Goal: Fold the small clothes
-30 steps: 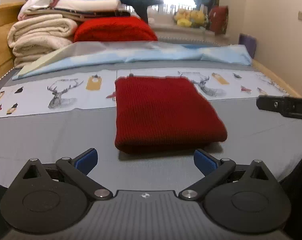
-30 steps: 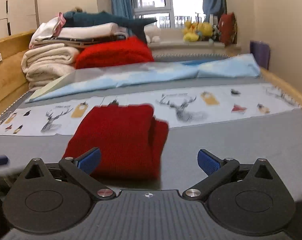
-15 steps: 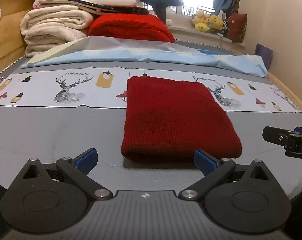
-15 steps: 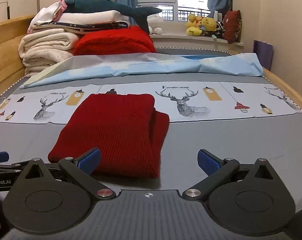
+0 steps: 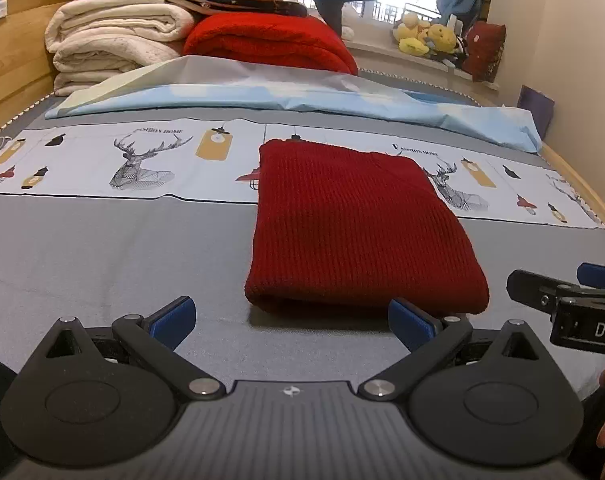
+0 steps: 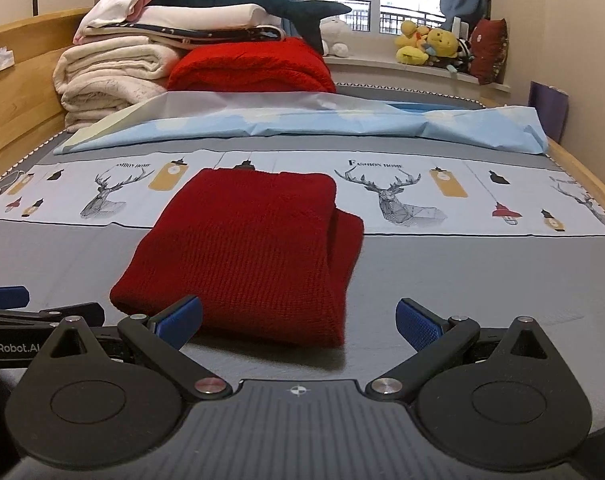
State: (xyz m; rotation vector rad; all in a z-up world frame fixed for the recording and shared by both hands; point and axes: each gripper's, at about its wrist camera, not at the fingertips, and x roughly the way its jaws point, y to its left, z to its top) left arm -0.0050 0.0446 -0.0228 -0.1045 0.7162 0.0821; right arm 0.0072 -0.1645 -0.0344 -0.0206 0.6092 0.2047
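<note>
A dark red knitted garment (image 5: 358, 228) lies folded into a flat rectangle on the grey bed sheet (image 5: 102, 248); it also shows in the right wrist view (image 6: 250, 248). My left gripper (image 5: 290, 320) is open and empty, just short of the garment's near edge. My right gripper (image 6: 298, 320) is open and empty, just short of the garment's near right corner. Each gripper's blue-tipped fingers show at the edge of the other's view: the right one (image 5: 562, 292) and the left one (image 6: 30, 304).
A printed deer band (image 5: 142, 156) crosses the sheet behind the garment. A light blue cover (image 5: 302, 100) lies beyond it. Stacked blankets (image 5: 118, 40) and a bright red blanket (image 5: 270, 40) sit at the headboard end. Wooden bed rails (image 6: 582, 176) run along both sides.
Both grippers have drawn back a little and tilted, so the folded garment sits higher and nearer in both views. The garment has not moved. Both grippers stay open.
</note>
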